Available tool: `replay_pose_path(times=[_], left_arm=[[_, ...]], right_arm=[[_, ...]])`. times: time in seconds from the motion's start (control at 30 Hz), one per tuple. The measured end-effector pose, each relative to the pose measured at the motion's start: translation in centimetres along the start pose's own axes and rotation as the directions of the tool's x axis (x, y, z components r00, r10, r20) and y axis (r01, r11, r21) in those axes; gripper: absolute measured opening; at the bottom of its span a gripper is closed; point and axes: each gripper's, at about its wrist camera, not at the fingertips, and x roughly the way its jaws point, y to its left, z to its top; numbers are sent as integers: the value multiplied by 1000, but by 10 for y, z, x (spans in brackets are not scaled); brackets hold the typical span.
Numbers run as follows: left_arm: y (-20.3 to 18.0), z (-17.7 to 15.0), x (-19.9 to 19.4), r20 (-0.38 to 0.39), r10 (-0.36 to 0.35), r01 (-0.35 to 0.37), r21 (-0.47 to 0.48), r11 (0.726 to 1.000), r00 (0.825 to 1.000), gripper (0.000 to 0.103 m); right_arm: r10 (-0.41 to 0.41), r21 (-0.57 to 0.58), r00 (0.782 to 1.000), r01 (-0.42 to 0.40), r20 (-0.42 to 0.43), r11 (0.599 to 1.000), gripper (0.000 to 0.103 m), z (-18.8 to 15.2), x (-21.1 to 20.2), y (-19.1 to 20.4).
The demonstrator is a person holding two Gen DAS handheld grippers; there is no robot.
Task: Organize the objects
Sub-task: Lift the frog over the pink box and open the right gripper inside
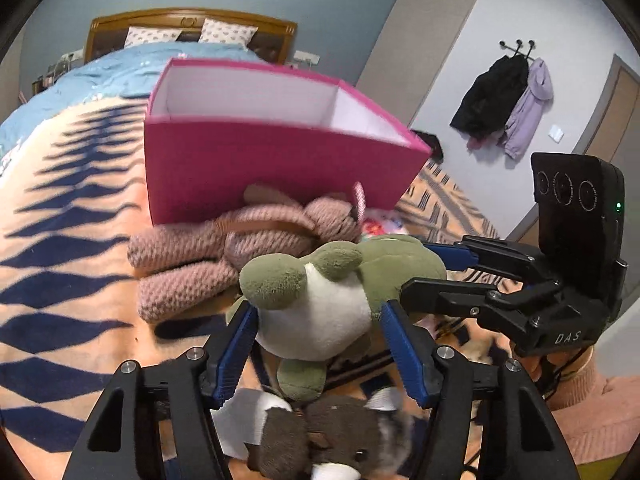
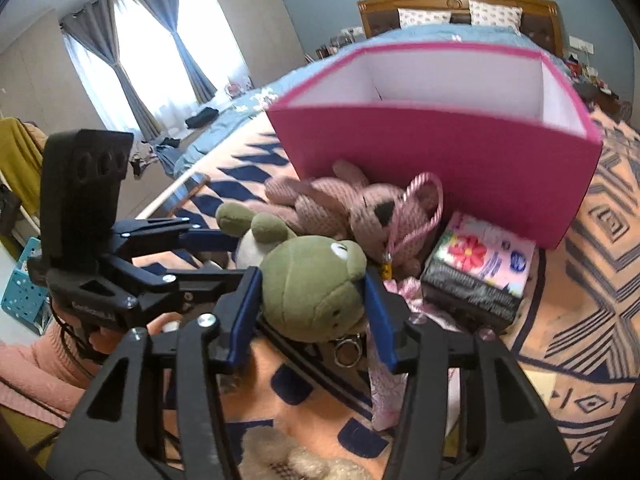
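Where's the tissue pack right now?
In the right wrist view, the tissue pack lies on the bed, right of the pink bear, below the pink box.

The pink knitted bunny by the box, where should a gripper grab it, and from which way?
Probably its long body, pinched across from above. The pink knitted bunny lies flat on the bed against the pink box, so the far side is blocked. The green frog, which both grippers flank, crowds its near side. The rope loop looks thin and floppy.
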Motion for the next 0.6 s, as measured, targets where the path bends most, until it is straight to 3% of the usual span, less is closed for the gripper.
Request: replay_pose_path(times=[0.3, 0.6], left_arm=[[-14, 50, -44, 132, 52, -61, 71, 996, 990, 65], [-15, 122, -45, 224, 115, -136, 82, 987, 968, 66]], right_arm=[[49, -63, 992, -42, 118, 997, 53, 43, -39, 10], [74, -96, 977, -56, 199, 994, 53, 119, -46, -2]])
